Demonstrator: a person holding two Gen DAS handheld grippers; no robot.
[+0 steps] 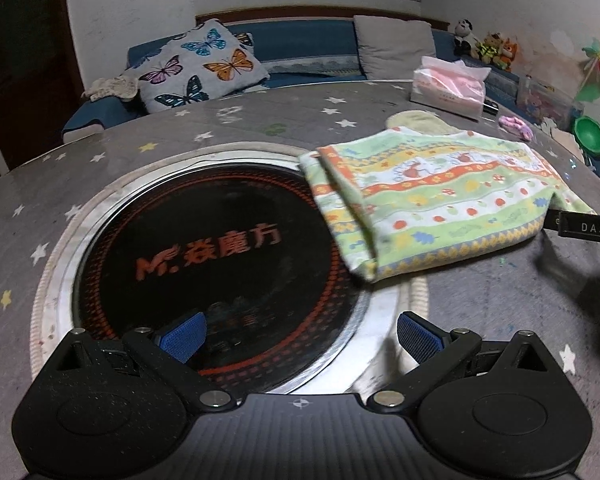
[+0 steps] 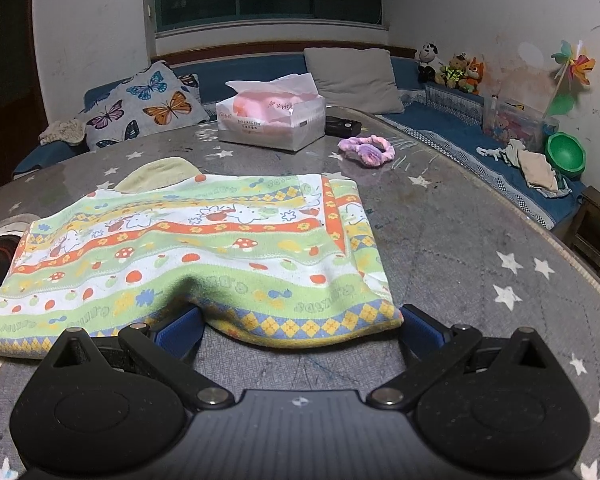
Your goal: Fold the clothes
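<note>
A folded striped cloth [image 2: 204, 252] in green, orange and white with mushrooms and apples lies flat on the grey star-patterned table [image 2: 460, 240]. It also shows in the left wrist view [image 1: 432, 200], with its left end over the black hotplate [image 1: 204, 264]. My right gripper [image 2: 300, 332] is open at the cloth's near edge; its left finger [image 2: 180, 330] is tucked under the hem, its right finger [image 2: 420, 330] is just past the corner. My left gripper [image 1: 300, 336] is open and empty over the hotplate's near rim, apart from the cloth. The right gripper's finger [image 1: 584, 226] shows at the right edge.
A pale yellow-green cloth [image 2: 156, 174] peeks out behind the striped one. A tissue box [image 2: 272, 120], a black object [image 2: 342, 126] and a purple scrunchie [image 2: 366, 150] sit at the table's far side. A sofa with cushions [image 2: 140, 104] and toys lines the wall.
</note>
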